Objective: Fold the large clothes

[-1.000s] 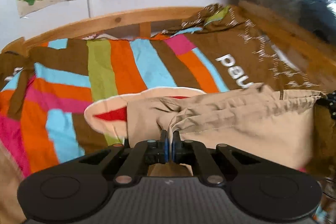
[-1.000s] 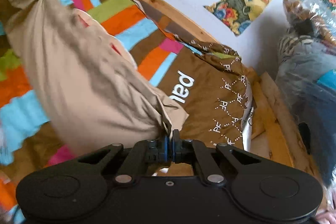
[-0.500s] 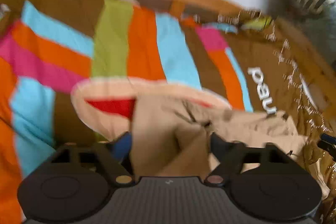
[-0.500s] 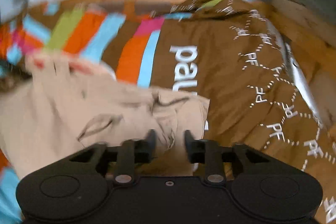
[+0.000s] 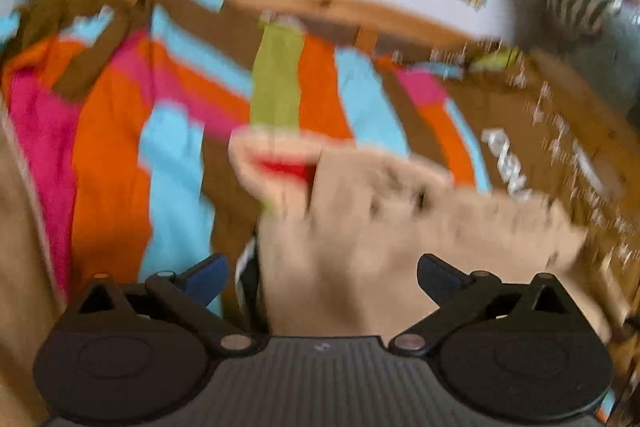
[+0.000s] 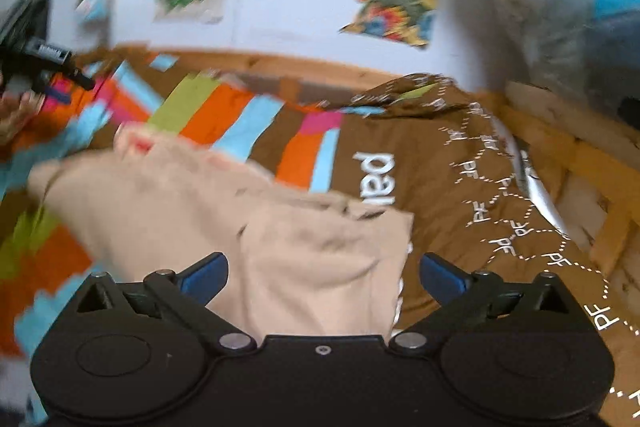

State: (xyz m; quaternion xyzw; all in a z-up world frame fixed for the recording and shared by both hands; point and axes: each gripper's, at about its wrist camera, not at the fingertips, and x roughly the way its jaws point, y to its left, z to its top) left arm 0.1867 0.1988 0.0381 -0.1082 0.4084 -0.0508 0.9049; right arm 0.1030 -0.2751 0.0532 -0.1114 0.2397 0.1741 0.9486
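Striped in orange, blue, pink and green, the bedspread (image 5: 112, 155) fills most of both views and serves as the landmark. A wooden bed rail (image 6: 280, 61) runs along its far edge below the postered wall, and a brown printed cover (image 6: 460, 163) lies over its right part.

On the bedspread's near middle rests the tan garment (image 5: 360, 227), folded into a rough flat bundle, with a pale piece showing a red patch (image 5: 284, 167) peeking out at its far-left corner. Both views are motion-blurred.

A second ago each gripper was pinched shut on a bunched edge of this garment, which hung lifted. Now the left gripper (image 5: 322, 277) has its jaws spread wide with nothing between them, the cloth lying below; the right gripper (image 6: 322, 275) is likewise wide and empty above the garment's right end.

Judged from that, the fold has been laid down and let go; smoothing or a further fold probably remains.
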